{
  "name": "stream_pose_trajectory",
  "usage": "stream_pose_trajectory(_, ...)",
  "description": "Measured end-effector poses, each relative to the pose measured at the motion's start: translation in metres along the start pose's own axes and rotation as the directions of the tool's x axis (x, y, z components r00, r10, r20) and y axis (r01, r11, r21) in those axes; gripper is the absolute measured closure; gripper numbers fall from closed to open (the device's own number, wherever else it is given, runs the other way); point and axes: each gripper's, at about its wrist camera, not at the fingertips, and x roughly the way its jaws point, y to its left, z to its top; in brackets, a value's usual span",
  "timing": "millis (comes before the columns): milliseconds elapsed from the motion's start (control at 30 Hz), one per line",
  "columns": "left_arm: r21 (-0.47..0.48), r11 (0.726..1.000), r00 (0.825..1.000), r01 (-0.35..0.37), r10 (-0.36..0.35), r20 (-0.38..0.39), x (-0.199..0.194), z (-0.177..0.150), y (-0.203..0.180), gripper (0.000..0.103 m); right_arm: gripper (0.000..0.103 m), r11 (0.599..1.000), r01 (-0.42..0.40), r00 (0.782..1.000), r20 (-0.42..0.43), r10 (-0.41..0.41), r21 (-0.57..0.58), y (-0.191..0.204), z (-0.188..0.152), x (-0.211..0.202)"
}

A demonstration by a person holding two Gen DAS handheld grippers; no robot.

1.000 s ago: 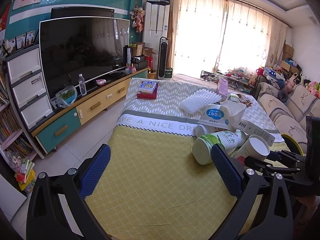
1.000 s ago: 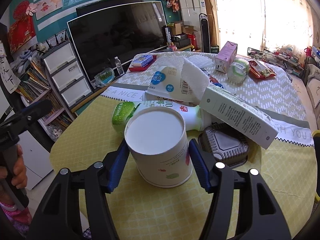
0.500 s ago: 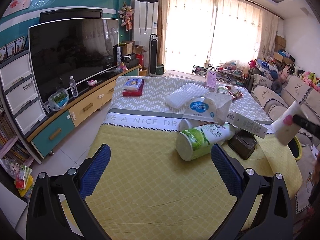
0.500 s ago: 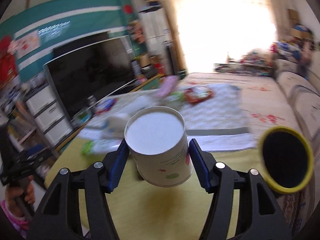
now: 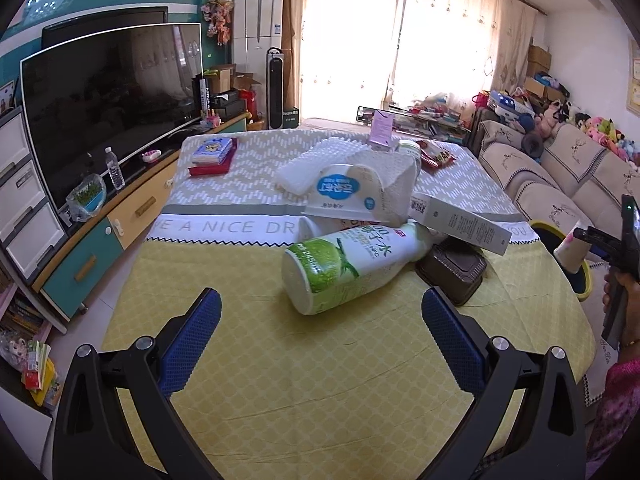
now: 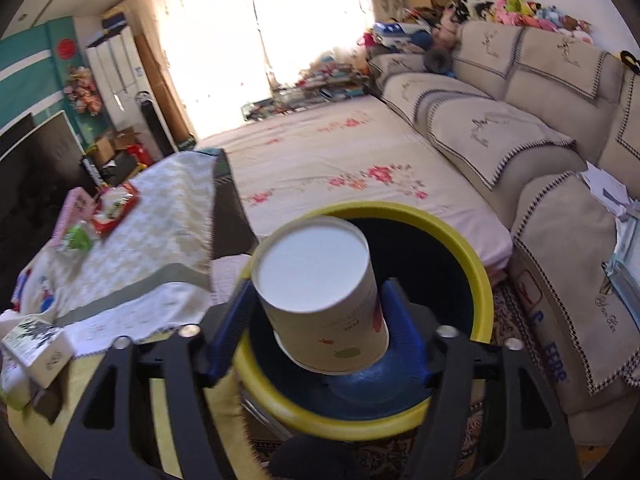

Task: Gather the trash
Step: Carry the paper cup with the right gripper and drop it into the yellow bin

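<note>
Right gripper (image 6: 316,320): black frame with blue pads, held over the mouth of the bin; its jaws are opening, with the cup between them. The right pad stands clear of the cup wall; the left pad looks at or very near it.
White paper cup (image 6: 320,296): cylindrical, with small red and green prints on its side, tilted, directly above the bin's dark interior. In the left wrist view the same cup (image 5: 570,250) shows at the far right, beside the table's edge.
Round yellow-rimmed bin (image 6: 478,276): dark inside, on the floor between the table and the beige sofa (image 6: 520,128).
Left gripper (image 5: 320,336): blue pads spread wide apart, nothing between them, hovering above the yellow part of the tablecloth (image 5: 320,380).
White plastic bottle with green label (image 5: 348,268): lying on its side on the cloth, just ahead of the left gripper.
Dark brown plastic container (image 5: 452,276): touching the bottle's right side.
Long white carton box (image 5: 460,222): lying tilted across the bottle's neck and the container.
White tub with blue label (image 5: 344,196): behind the bottle, under a white quilted sheet.
Person's hand (image 5: 622,292): at the right edge, gripping the right gripper's handle.
</note>
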Motion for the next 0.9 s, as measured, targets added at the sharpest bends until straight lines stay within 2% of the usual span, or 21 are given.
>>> stream_pose_trajectory(67, 0.011, 1.000, 1.000, 0.007, -0.007, -0.010, 0.004, 0.000, -0.002, 0.004, 0.027, 1.000, 0.012, 1.000, 0.002, -0.012, 0.020, -0.008, -0.001, 0.007)
stream_pose_trajectory(300, 0.082, 0.995, 0.998, 0.063, -0.060, -0.034, 0.025, 0.003, 0.000, 0.004, 0.021, 0.998, -0.031, 0.999, -0.002, 0.032, 0.055, -0.017, -0.025, -0.006)
stream_pose_trajectory(500, 0.193, 0.973, 0.992, 0.123, -0.118, -0.038, 0.047, 0.018, 0.013, 0.004, 0.018, 0.996, -0.055, 0.998, -0.012, 0.056, 0.069, -0.014, -0.041, -0.019)
stream_pose_trajectory(567, 0.221, 0.958, 0.983, 0.181, -0.173, -0.054, 0.057, 0.023, 0.016, 0.004, 0.018, 0.996, -0.065, 0.998, -0.017, 0.066, 0.066, -0.011, -0.043, -0.021)
stream_pose_trajectory(700, 0.257, 0.920, 0.955, 0.296, -0.276, -0.112, 0.082, 0.032, 0.015, 0.004, 0.018, 0.996, -0.074, 0.997, -0.025, 0.075, 0.058, -0.004, -0.046, -0.023)
stream_pose_trajectory(900, 0.297, 0.865, 0.914, 0.404, -0.368, -0.170, 0.092, 0.030, 0.002, 0.004, 0.017, 0.996, -0.083, 0.996, -0.035, 0.085, 0.041, 0.005, -0.046, -0.022)
